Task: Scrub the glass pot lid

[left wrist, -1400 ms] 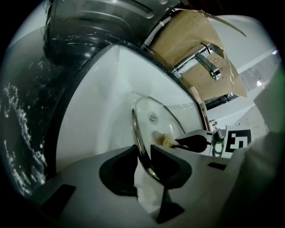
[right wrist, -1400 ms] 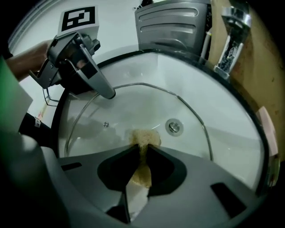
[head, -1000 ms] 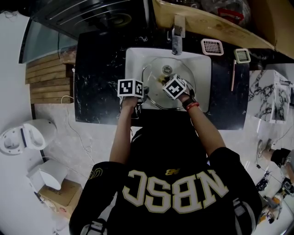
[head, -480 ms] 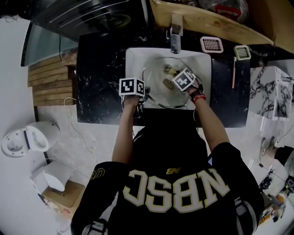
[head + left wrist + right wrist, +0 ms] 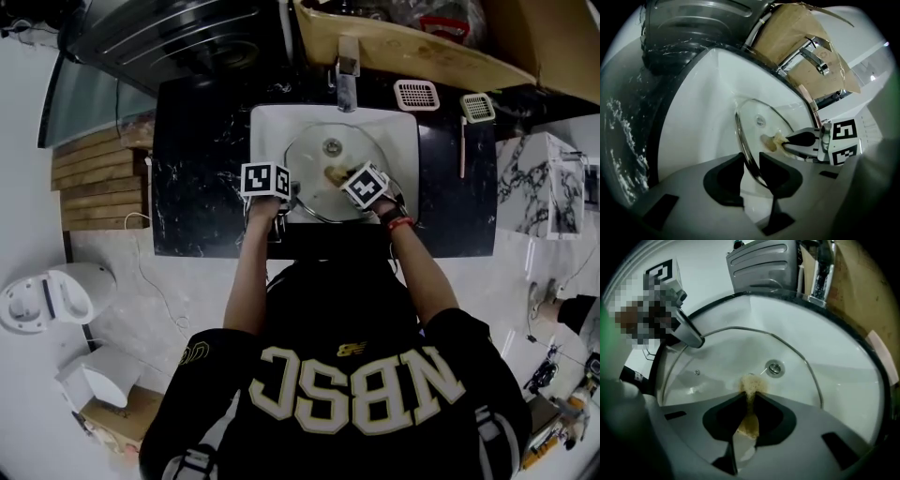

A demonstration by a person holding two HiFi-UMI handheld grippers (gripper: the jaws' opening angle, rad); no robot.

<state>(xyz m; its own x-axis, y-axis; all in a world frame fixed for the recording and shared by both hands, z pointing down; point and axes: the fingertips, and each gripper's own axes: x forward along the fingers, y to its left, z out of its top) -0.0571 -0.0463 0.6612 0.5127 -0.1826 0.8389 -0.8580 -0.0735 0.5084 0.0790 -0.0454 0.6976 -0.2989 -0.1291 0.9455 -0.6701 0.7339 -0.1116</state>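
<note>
Clear round glass pot lid (image 5: 309, 157), metal rim (image 5: 740, 134), tan sponge (image 5: 334, 174) on it

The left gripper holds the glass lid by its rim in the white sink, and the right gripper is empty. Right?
Not quite: the right gripper isn't empty. The right gripper view shows its jaws shut on a yellowish scrubbing pad held against the glass. The left gripper does hold the glass lid by its rim in the white sink.

- Left gripper (image 5: 751, 164) tilts down, jaws clamped on the glass pot lid (image 5: 754, 115).
- Right gripper (image 5: 749, 401) points steeply down, jaws pinching the sponge (image 5: 750, 384).
- Both forearms (image 5: 246, 272) reach forward.
</note>
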